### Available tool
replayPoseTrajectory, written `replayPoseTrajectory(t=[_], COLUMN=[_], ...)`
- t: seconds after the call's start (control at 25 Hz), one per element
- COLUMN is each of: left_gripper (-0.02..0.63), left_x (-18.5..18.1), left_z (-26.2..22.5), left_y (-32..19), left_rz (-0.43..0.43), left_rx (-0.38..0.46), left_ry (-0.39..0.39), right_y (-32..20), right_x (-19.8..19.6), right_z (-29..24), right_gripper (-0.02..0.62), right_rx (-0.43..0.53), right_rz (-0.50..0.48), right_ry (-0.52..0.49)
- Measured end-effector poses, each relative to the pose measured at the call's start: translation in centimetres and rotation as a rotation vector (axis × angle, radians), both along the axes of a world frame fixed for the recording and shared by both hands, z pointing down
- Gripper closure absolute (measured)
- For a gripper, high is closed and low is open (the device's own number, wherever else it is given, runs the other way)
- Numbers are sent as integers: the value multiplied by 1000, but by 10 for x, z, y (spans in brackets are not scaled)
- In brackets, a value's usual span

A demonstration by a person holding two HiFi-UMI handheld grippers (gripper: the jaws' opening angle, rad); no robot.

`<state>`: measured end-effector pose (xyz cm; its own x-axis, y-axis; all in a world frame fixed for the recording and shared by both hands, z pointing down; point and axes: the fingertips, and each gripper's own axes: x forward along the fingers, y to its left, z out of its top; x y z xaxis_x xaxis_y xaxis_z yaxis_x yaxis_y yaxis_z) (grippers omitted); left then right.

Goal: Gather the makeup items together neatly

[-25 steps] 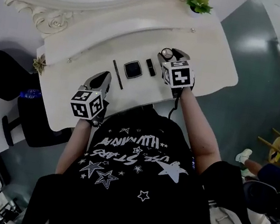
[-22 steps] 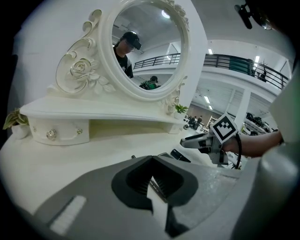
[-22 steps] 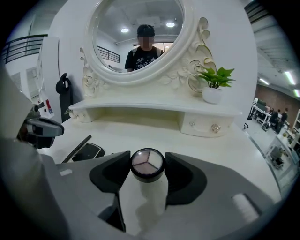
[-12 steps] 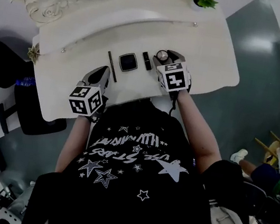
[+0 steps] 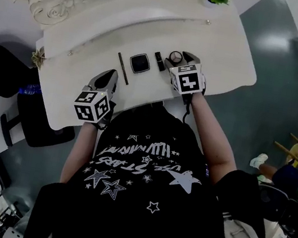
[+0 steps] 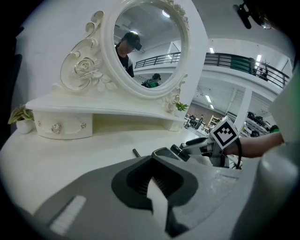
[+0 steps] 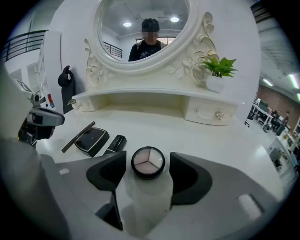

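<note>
so the right gripper [image 7: 147, 168] just opened its jaws, round palette [image 7: 148, 161] sitting loose between them beside the lipstick [image 7: 115, 144], drop-off looks done, next back straight out; left gripper [image 6: 157, 187] closed, empty.

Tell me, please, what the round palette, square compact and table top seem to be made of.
Round palette: black rim, likely plastic, with a slight sheen; the matte pale filling looks like pressed powder. Square compact: probably glossy black plastic, its lid reflecting light. Table top: white, smooth and satin, perhaps painted wood or laminate; no grain shows.
</note>
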<state>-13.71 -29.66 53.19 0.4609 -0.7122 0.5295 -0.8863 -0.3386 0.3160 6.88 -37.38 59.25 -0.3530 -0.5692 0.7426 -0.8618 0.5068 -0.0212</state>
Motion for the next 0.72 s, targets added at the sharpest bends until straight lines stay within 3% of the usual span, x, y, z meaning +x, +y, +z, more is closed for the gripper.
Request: replayPoseTrajectory(t=[0.12, 0.52, 0.72], left_gripper=[604, 604, 604], left_x=[-8, -57, -65], left_z=[-6, -22, -16], left_y=[6, 31, 47], left_rz=[35, 179, 263], left_rx=[11, 52, 60], left_ry=[0, 12, 39], right_y=[5, 44, 72], right_x=[2, 2, 2], right_z=[-10, -56, -70], right_gripper=[261, 262, 367], right_rx=[16, 118, 196], right_rz=[54, 305, 445], right_ry=[-8, -37, -57])
